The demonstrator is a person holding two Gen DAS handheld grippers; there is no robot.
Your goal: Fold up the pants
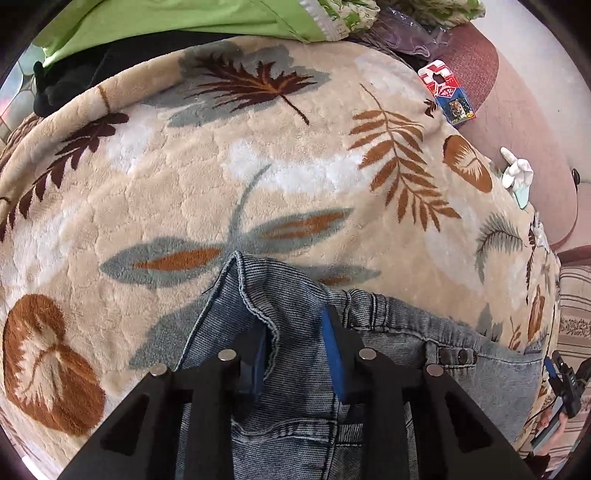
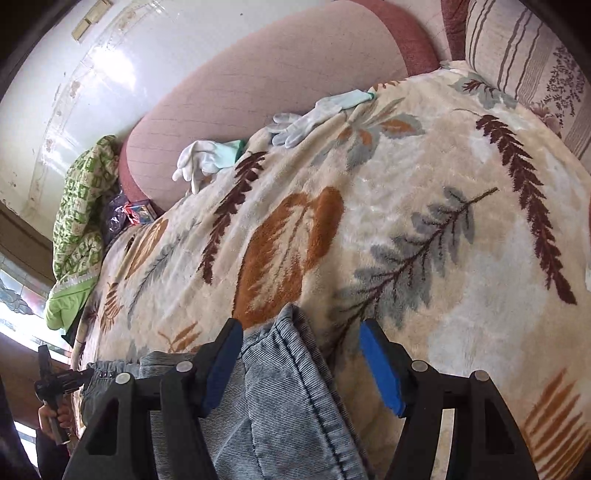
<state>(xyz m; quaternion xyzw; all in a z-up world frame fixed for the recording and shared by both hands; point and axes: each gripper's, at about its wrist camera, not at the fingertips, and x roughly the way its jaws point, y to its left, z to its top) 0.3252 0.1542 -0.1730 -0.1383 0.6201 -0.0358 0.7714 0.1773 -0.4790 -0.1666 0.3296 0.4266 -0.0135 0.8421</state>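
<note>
Light-blue denim pants [image 1: 295, 369] lie folded on a beige leaf-patterned blanket [image 1: 221, 166]. In the left wrist view my left gripper [image 1: 297, 350] is open, its blue-padded fingers straddling a raised hem corner of the pants next to the elastic waistband [image 1: 388, 306]. In the right wrist view my right gripper [image 2: 301, 363] is open, with a folded edge of the pants [image 2: 280, 387] lying between its fingers, closer to the left pad. The right gripper shows at the left wrist view's far right edge [image 1: 565, 384], and the left gripper at the right wrist view's left edge [image 2: 55, 384].
A green quilt [image 1: 184, 18] and a dark garment [image 1: 66, 81] lie at the bed's far side. A red-blue card packet [image 1: 447, 96] and white gloves [image 2: 207, 158] rest by the pink headboard [image 2: 258, 85]. A striped pillow [image 2: 528, 55] sits at the right.
</note>
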